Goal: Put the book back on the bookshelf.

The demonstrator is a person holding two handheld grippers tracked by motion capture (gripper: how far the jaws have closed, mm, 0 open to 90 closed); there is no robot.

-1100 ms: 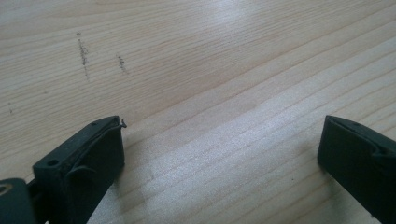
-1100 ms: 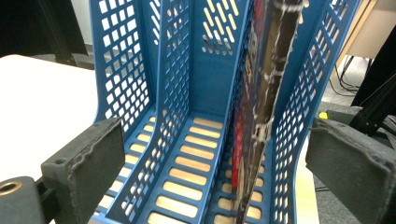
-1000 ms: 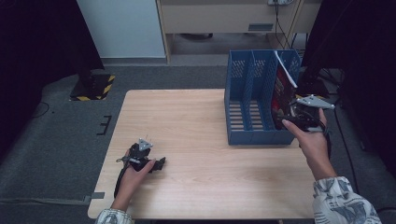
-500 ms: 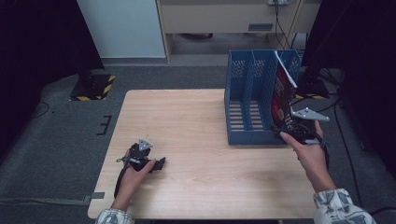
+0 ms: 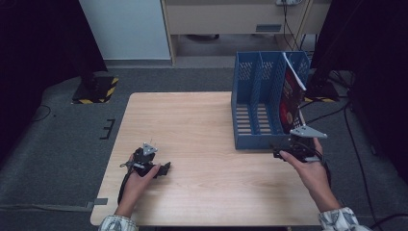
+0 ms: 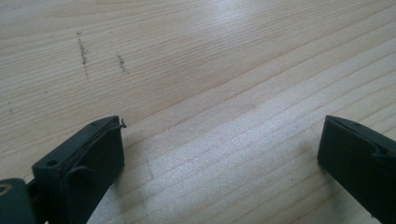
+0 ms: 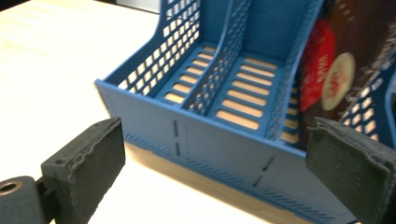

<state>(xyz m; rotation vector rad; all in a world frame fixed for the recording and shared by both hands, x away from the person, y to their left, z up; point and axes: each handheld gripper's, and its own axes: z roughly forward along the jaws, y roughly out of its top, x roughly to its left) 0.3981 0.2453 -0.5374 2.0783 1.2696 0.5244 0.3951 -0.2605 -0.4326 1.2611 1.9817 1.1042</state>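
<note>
Fingers of both grippers stand apart and empty — red book (image 5: 290, 98) already sits in blue file rack (image 5: 260, 103), nothing visibly left.

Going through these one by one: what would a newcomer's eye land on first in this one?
Probably the blue file rack at the table's far right, with a dark red magazine leaning in its rightmost compartment. Next, the right gripper, jaws open, just in front of the rack's low front wall. The left gripper rests open on bare wood at the near left.
</note>
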